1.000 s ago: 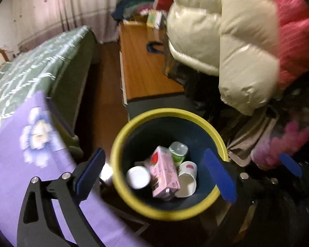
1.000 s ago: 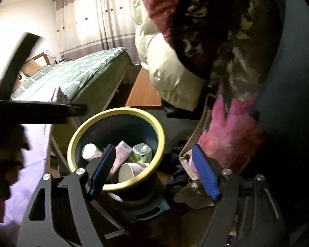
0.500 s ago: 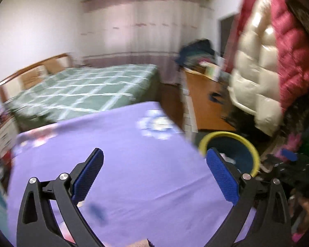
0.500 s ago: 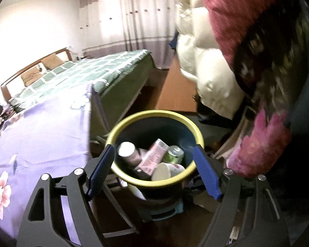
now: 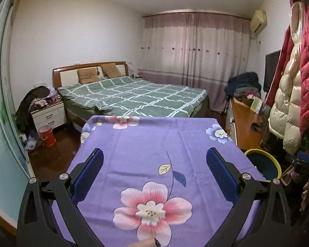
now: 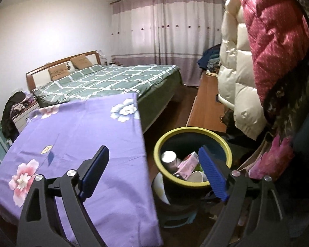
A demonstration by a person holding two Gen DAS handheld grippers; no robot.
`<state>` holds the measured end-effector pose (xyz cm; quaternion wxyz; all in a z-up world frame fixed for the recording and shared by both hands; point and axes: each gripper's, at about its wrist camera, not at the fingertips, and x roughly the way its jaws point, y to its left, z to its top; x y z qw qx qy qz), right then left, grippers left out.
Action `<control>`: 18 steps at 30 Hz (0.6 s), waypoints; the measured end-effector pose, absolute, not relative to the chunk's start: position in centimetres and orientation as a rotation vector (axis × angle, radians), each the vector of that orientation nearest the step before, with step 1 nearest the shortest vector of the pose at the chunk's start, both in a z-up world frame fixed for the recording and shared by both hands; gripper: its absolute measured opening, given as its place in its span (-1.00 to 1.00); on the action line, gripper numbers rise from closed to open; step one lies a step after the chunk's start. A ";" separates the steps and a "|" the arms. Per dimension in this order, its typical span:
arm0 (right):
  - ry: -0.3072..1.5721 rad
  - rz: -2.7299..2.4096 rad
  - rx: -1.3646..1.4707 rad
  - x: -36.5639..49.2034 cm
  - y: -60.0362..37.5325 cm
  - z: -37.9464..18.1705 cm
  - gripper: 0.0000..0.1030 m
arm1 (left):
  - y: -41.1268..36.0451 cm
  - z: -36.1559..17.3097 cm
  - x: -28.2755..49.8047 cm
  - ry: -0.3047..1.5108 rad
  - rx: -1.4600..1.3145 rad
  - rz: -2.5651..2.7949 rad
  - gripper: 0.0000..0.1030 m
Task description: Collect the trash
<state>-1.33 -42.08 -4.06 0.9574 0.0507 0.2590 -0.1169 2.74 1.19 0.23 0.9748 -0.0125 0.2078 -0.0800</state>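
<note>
The left gripper (image 5: 154, 175), jaws wide and empty, has swung away from the bin and now looks along the purple flowered tablecloth (image 5: 150, 144), which shows no litter. Off the table's right edge stands the yellow-rimmed dark round bin (image 6: 192, 132), with a pink drink carton (image 6: 188, 164), a can and cups inside (the trash looks gathered). The right gripper (image 6: 154, 174) hovers near that edge, its jaws having just been opening with nothing between them.

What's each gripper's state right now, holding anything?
Left gripper: open, empty, over the purple cloth.
Right gripper: open, empty, jaws just widened.
</note>
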 end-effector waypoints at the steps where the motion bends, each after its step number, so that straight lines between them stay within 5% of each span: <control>1: 0.520 -0.233 0.099 -1.6 -41.7 -3.9 0.67 | 1.1 0.1 2.5 0.415 -0.031 -0.161 0.91; 18: 0.498 -0.216 0.098 -2.5 -40.2 -3.0 0.75 | 1.6 -0.5 1.2 0.412 -0.020 -0.082 0.91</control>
